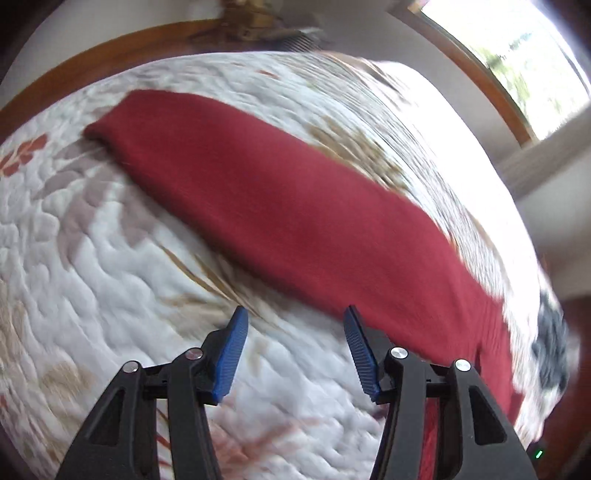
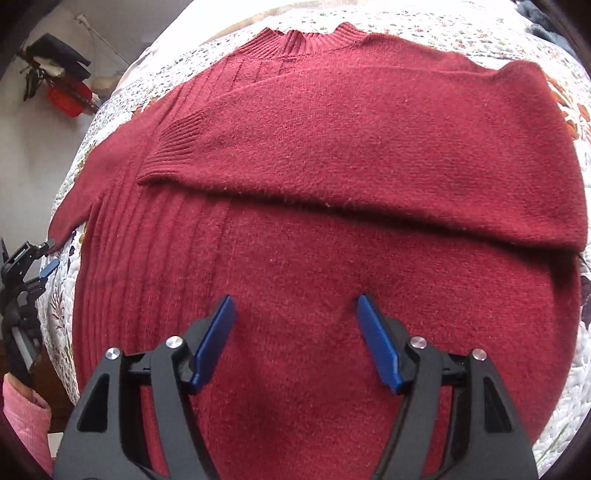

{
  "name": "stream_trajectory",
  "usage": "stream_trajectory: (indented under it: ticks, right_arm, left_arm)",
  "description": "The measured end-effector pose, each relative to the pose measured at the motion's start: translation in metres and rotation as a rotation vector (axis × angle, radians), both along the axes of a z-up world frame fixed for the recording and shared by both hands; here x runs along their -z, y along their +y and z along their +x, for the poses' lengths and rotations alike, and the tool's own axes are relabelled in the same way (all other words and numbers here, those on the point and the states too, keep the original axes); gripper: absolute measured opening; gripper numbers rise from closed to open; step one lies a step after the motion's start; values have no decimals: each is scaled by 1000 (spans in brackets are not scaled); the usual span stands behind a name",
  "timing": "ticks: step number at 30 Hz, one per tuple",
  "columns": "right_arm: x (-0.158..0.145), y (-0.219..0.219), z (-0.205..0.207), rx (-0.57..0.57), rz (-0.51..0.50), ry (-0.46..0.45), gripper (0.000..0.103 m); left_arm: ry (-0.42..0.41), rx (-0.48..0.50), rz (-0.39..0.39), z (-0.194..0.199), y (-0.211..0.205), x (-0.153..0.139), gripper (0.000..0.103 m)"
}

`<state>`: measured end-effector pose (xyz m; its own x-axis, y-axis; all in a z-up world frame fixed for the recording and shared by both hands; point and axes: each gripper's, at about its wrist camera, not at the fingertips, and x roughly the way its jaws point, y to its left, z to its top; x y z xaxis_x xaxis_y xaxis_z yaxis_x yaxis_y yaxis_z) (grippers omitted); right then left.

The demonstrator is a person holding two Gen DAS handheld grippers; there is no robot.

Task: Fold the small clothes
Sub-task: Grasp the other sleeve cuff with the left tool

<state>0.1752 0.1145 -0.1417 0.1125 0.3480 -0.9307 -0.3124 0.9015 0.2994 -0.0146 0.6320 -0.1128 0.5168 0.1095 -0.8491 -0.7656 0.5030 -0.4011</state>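
A dark red knit sweater (image 2: 332,229) lies flat on a quilted bedspread (image 2: 424,26), collar at the far side, with one sleeve (image 2: 369,147) folded across its chest. My right gripper (image 2: 295,317) hangs open just above the sweater's lower body, nothing between its blue fingers. In the left wrist view the same sweater's other sleeve (image 1: 266,199) stretches out as a long red band across the quilt (image 1: 92,258). My left gripper (image 1: 293,325) stands open over the quilt, its right finger (image 1: 360,350) near the sleeve's edge. The left gripper (image 2: 46,267) also shows at the right wrist view's left border, beside the sleeve's cuff.
A wooden bed frame (image 1: 92,62) curves along the far side, and a window (image 1: 517,55) is at the upper right. A dark patterned item (image 1: 550,350) lies at the quilt's right edge. A pink sleeve (image 2: 22,417) and a black-and-red object (image 2: 62,88) sit at the left.
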Motion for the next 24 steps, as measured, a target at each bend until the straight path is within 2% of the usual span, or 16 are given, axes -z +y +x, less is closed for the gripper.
stream_trajectory:
  ticks: [7, 15, 18, 22, 24]
  right_arm:
    - [6, 3, 0, -18, -28, -13, 72]
    - [10, 7, -1, -25, -32, -25, 75]
    - [10, 10, 1, -38, -43, -30, 76]
    - [11, 13, 2, -42, -40, -27, 76]
    - [11, 12, 2, -43, -38, -31, 76]
  left_arm:
    - [-157, -163, -101, -15, 53, 19, 54]
    - [-204, -211, -105, -3, 82, 22, 51]
    - [-193, -228, -102, 2, 88, 22, 39]
    - [-210, -223, -100, 2, 91, 17, 15]
    - [-220, -223, -93, 0, 91, 13, 11]
